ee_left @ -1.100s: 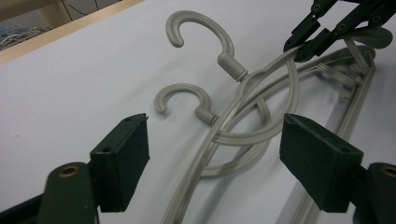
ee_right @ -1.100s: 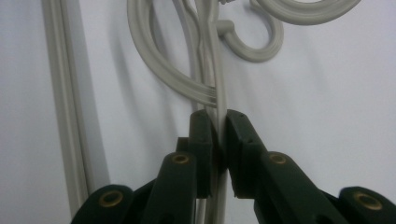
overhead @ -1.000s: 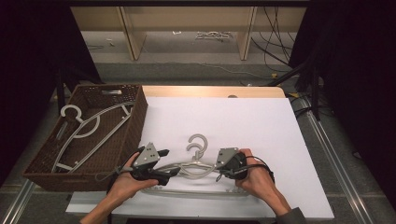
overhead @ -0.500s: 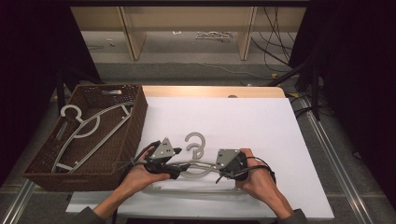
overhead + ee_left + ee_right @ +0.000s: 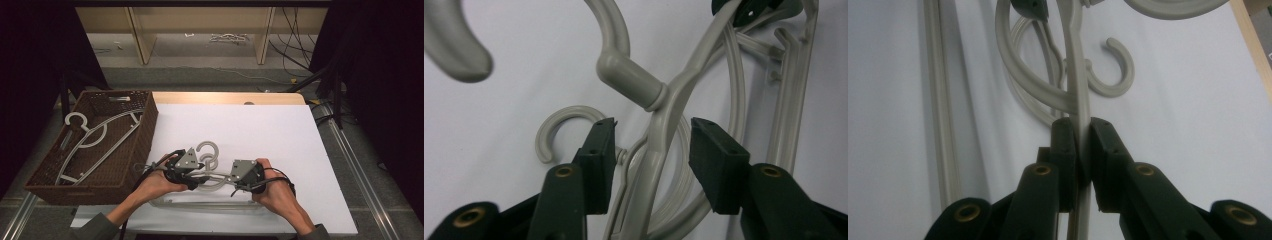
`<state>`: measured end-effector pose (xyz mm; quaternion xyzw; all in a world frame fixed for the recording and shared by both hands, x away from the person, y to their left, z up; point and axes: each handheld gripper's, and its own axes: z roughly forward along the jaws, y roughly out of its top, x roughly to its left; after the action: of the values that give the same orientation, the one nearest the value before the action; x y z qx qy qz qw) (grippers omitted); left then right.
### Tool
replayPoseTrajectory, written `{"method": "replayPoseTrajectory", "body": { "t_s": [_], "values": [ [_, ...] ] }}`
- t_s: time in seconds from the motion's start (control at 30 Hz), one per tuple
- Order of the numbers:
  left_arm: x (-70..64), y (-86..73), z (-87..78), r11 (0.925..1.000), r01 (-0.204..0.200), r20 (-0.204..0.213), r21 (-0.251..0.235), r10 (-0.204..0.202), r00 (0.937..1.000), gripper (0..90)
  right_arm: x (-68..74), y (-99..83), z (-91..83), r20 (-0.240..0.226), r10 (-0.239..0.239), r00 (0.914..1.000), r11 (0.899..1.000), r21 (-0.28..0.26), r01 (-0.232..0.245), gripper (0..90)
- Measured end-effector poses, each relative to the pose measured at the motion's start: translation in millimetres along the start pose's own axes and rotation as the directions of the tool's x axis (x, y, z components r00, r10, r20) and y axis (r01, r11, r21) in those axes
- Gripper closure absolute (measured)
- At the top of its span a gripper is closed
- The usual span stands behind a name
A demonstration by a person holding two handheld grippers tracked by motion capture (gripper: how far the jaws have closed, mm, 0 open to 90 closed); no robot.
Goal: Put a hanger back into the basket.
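Right gripper view: the right gripper (image 5: 1079, 131) is clamped on the grey hanger (image 5: 1079, 75); the left gripper (image 5: 651, 150) stands open around its arm

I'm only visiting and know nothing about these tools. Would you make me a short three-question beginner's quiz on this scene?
1. True or false: the right gripper is shut on the top grey plastic hanger.
2. The left gripper has its jaws: A) clamped, B) open around the hanger's arm.
3. What lies in the brown wicker basket?

Key: 1 true. 2 B. 3 Grey plastic hangers, hooks toward its far end.
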<state>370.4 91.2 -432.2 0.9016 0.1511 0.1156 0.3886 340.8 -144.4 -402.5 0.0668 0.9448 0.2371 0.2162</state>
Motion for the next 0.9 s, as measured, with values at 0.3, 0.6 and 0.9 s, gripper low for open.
{"method": "replayPoseTrajectory", "body": {
  "t_s": [0.3,0.6,0.9],
  "values": [
    [-2.0,8.9,-3.7,0.9867,-0.15,0.012,0.062,0.15,0.9887,77.8,-0.2,0.5,-1.5,-0.01,-0.002,1.0,1.0,-0.005,0.002,81.2],
    [-6.6,19.1,-19.8,0.9887,-0.141,0.019,0.051,0.14,0.99,81.0,-7.2,-1.9,-9.5,0.03,0.148,0.9885,0.985,-0.093,-0.145,58.0],
    [12.8,23.7,-40.0,0.996,-0.088,-0.053,0.016,0.089,0.9946,80.9,-20.7,-2.0,-34.7,0.077,0.35,0.9337,0.901,-0.3,-0.313,35.2]
  ]
}}
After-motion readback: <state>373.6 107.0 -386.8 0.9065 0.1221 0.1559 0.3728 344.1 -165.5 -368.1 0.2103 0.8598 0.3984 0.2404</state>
